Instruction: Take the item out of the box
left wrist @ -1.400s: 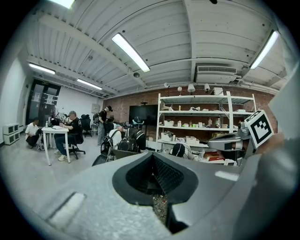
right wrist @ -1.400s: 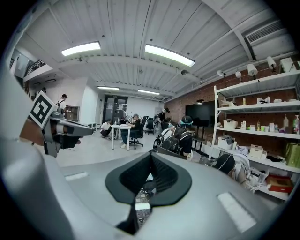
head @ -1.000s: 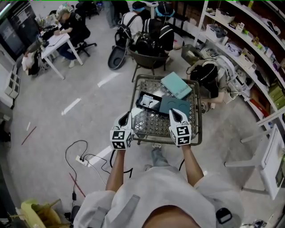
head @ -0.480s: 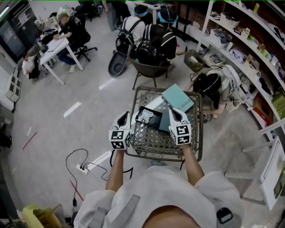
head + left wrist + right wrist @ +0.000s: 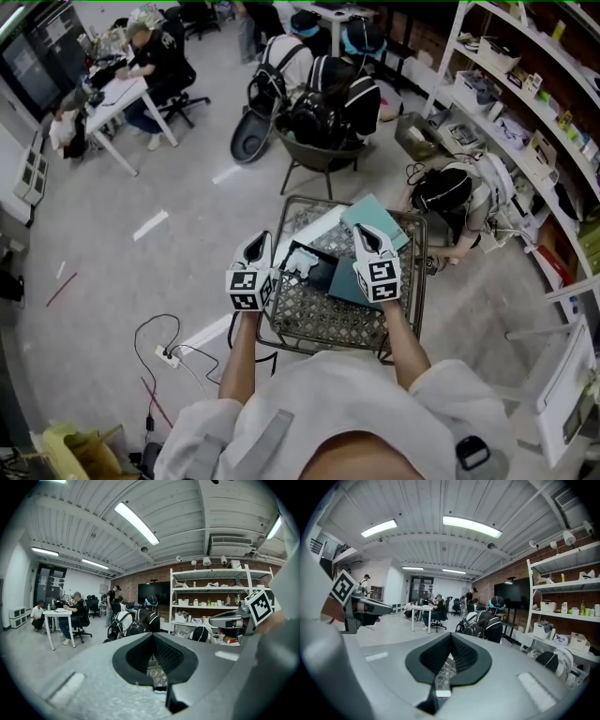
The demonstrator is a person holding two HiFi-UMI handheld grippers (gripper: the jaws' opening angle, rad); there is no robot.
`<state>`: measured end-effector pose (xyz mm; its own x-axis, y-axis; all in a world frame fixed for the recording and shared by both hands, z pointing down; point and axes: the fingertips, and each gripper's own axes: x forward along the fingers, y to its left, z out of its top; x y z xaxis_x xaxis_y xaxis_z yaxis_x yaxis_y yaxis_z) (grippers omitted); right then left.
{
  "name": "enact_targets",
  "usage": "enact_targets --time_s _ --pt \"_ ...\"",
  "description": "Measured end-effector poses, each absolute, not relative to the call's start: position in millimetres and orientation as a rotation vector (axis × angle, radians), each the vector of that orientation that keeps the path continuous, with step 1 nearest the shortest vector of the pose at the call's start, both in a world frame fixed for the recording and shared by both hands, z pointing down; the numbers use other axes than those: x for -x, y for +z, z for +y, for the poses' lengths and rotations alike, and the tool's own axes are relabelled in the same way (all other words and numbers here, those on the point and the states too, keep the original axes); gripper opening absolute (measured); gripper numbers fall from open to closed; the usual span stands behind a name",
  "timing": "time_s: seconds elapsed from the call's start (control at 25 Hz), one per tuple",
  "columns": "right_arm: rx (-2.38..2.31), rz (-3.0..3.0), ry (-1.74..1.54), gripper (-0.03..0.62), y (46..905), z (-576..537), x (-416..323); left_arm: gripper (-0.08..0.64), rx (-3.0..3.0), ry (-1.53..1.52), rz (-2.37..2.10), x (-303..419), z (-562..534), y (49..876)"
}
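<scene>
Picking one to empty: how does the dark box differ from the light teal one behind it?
The dark box lies open, a white item inside; the light teal box shows a plain top. The dark box sits in the wire basket's middle, the teal one at its far edge. Both are flat.
</scene>
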<state>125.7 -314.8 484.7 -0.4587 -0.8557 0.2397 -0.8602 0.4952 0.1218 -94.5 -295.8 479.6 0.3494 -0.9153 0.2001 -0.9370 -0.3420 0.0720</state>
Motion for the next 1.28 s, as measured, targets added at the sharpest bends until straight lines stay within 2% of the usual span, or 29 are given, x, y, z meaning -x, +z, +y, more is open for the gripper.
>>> enact_targets --time_s 1.28 --pt "-1.332 -2.411 0.167 0.000 566.3 -350.5 -80.5 0.002 -2.372 0.296 -1.582 115.9 -338.9 546.9"
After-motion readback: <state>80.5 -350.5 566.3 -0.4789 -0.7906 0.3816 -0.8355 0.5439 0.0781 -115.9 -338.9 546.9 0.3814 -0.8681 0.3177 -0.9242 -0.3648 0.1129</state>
